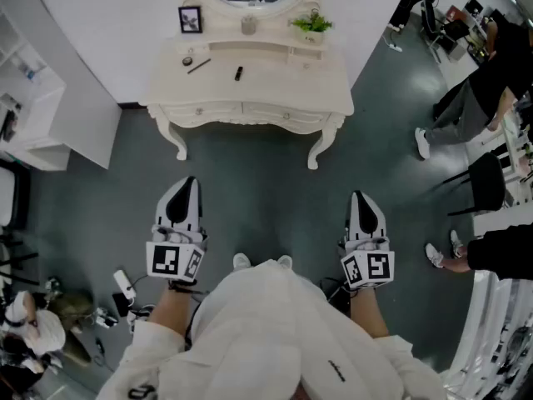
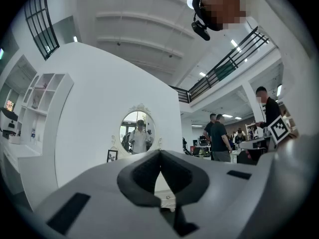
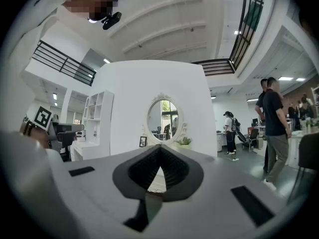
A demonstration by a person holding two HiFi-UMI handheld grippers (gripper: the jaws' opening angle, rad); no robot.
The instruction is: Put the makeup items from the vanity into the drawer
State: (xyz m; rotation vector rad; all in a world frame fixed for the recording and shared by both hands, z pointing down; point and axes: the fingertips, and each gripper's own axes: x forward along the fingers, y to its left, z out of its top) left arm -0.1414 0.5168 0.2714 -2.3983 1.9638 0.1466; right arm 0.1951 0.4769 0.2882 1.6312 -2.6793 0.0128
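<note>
The cream vanity [image 1: 333, 98] stands ahead of me against the white wall, its front drawers [image 1: 204, 109] closed. On its top lie a short dark tube [image 1: 239, 72], a thin dark pencil [image 1: 198, 66] and a small round compact [image 1: 187, 61]. My left gripper [image 1: 190, 182] and right gripper [image 1: 359, 197] hang over the grey floor, well short of the vanity, both shut and holding nothing. In the left gripper view the jaws of the left gripper [image 2: 160, 154] meet at the tip; in the right gripper view the right gripper [image 3: 160, 149] looks the same, aimed at the vanity's oval mirror [image 3: 163, 119].
A picture frame [image 1: 190, 19], a cup [image 1: 248, 25] and a potted plant [image 1: 312, 25] stand at the vanity's back. A white shelf unit [image 1: 33, 115] is at the left, cables and gear [image 1: 121, 294] lie on the floor, and people [image 1: 483, 90] and a black chair [image 1: 487, 182] are at the right.
</note>
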